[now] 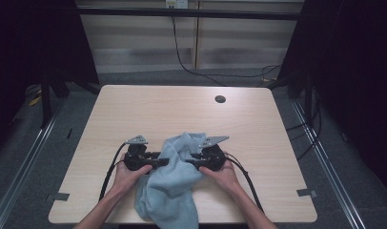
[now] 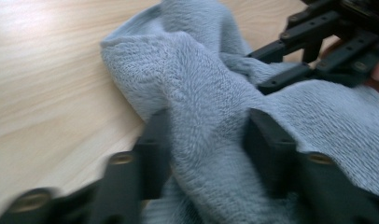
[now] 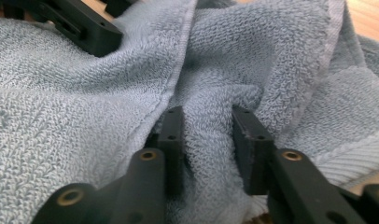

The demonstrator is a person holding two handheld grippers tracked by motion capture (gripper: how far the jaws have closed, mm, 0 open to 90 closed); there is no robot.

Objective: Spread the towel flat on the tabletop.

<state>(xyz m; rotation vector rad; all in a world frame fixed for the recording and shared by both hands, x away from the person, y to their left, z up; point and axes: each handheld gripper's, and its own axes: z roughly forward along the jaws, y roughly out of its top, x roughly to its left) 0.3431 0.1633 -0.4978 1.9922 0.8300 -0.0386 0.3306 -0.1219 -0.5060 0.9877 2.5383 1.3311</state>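
A light blue terry towel [image 1: 175,183] lies crumpled at the near middle of the wooden table [image 1: 182,109], with its lower part hanging over the front edge. My left gripper [image 1: 165,161] comes at it from the left and my right gripper [image 1: 188,161] from the right, tips facing each other. In the left gripper view a thick fold of the towel [image 2: 201,84] fills the gap of my left gripper [image 2: 208,135] and touches both pads. In the right gripper view my right gripper [image 3: 204,135] pinches a ridge of the towel [image 3: 85,116] beside a hemmed edge.
A round cable hole [image 1: 220,99] sits at the table's far right. Bare wood stretches behind and beside the towel. Black cables [image 1: 182,57] run across the grey floor beyond the table. Small tape marks [image 1: 308,192] lie near the front corners.
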